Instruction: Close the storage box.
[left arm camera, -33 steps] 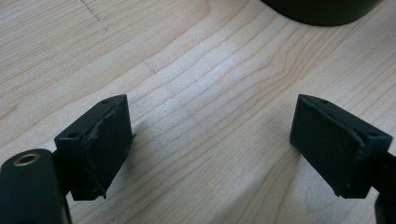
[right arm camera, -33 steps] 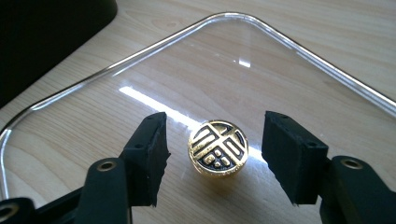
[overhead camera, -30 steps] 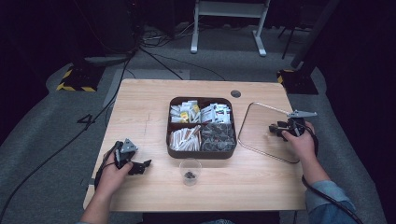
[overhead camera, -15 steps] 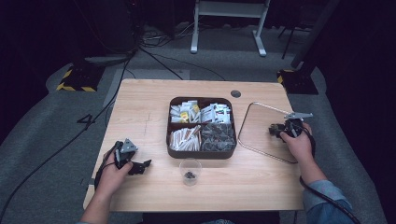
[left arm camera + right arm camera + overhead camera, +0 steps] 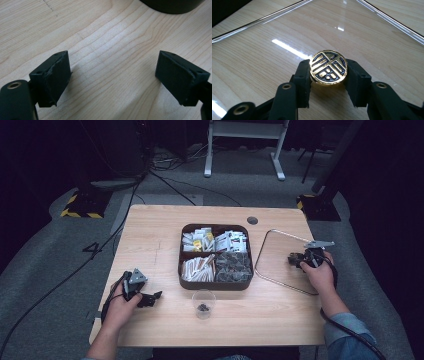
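Gold coin (image 5: pixel 328 67) sits pinched in the right gripper (image 5: pixel 328 75) over the clear tray (image 5: pixel 270 249), beside the compartment box (image 5: pixel 215 283).

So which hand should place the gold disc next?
Right. The right gripper has just closed on the gold disc, over the clear glass tray. The left gripper is open on bare table, far from the tray.

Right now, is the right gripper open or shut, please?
Shut: the right gripper has just closed on the gold coin, pads pressing both edges.
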`<state>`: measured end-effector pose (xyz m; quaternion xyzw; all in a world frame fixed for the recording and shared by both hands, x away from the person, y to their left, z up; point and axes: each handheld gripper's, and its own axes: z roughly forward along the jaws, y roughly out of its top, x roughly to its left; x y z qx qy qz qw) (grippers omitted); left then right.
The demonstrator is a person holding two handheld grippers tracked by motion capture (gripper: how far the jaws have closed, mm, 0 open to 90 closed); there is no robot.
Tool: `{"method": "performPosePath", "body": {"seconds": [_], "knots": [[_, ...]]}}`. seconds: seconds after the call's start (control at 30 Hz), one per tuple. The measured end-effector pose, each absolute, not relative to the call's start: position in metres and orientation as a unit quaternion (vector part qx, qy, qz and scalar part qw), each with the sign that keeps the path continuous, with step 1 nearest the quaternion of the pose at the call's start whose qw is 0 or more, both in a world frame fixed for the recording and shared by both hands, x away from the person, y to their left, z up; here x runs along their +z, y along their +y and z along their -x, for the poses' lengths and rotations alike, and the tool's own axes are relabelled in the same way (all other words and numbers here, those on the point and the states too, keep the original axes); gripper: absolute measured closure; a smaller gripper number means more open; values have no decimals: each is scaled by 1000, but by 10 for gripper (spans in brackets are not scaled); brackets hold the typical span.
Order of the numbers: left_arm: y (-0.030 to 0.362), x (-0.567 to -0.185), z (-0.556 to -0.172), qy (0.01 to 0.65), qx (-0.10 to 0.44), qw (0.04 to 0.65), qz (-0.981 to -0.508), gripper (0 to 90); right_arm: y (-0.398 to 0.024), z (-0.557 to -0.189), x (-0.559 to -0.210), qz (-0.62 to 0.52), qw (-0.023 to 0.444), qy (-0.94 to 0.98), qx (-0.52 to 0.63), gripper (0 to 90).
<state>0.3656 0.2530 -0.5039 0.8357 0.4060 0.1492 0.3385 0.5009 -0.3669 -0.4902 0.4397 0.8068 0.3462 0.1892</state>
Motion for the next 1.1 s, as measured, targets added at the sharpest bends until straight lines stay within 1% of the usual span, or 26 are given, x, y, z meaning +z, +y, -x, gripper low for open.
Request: {"method": "performPosePath", "body": {"seconds": [0.37, 0.73, 1.1], "knots": [[253, -504, -366, 406, 149, 339, -836, 133, -374, -501, -479, -448, 186, 800, 353, 587], [252, -504, -367, 405, 149, 337, -837, 117, -378, -494, -450, -432, 199, 797, 371, 587], [252, -504, -367, 405, 149, 337, -837, 115, -375, -488, -413, -414, 209, 791, 399, 587]]}}
